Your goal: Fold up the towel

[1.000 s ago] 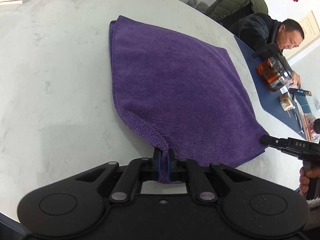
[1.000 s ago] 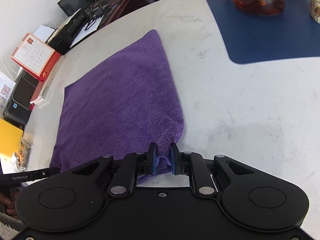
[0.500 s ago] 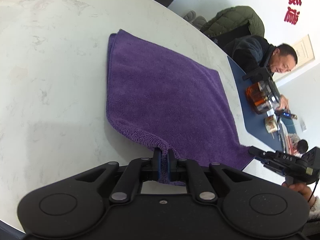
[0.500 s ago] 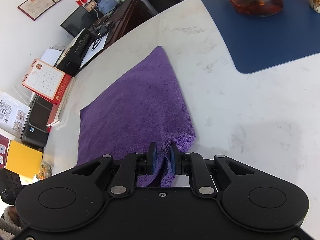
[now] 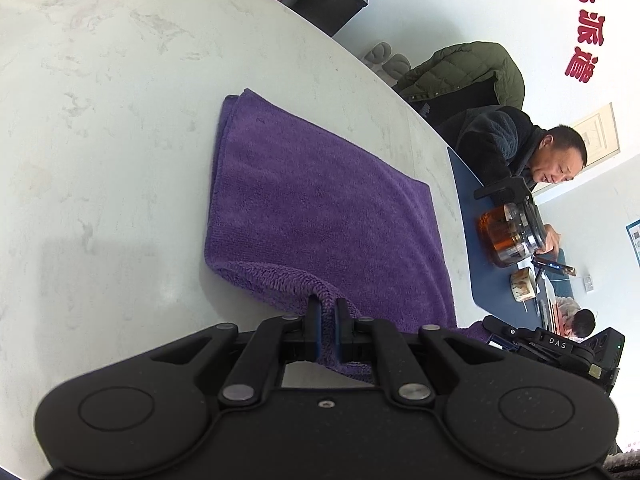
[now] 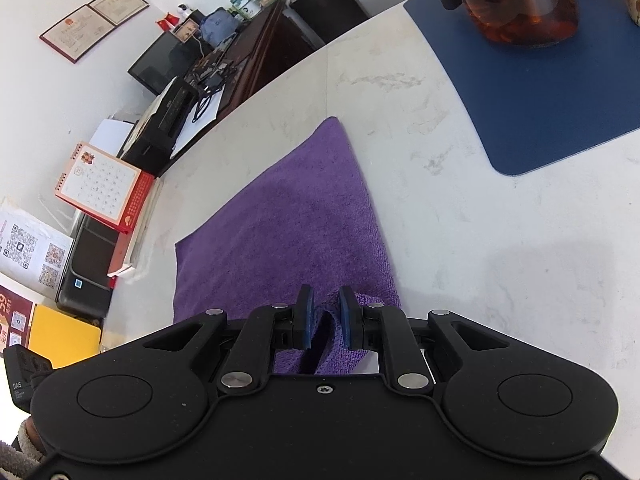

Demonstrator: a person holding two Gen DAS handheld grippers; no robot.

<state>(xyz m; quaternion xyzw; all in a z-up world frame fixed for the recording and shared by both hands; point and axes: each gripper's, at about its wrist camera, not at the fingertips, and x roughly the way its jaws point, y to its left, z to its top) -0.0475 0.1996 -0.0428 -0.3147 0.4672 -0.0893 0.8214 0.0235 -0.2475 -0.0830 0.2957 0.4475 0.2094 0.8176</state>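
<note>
Towel (image 5: 312,216) corners — both grippers

left gripper (image 5: 327,322): showing matte black body, blue pads, silver rivets | right gripper (image 6: 324,322): showing same build, centre screw, white "DAS" lettering on its side

Purple terry-cloth towel (image 5: 312,216): looped pile, matt, rough at the near hem. Pale marble-look tabletop (image 5: 100,128): smooth, faint sheen, grey veining. Left hand-held gripper (image 5: 327,330) and right hand-held gripper (image 6: 325,320): matt black plastic, blue pads, bright metal pivot pins. Clear glossy glass teapot (image 6: 520,0) on matt dark-blue mat (image 6: 532,92).
</note>
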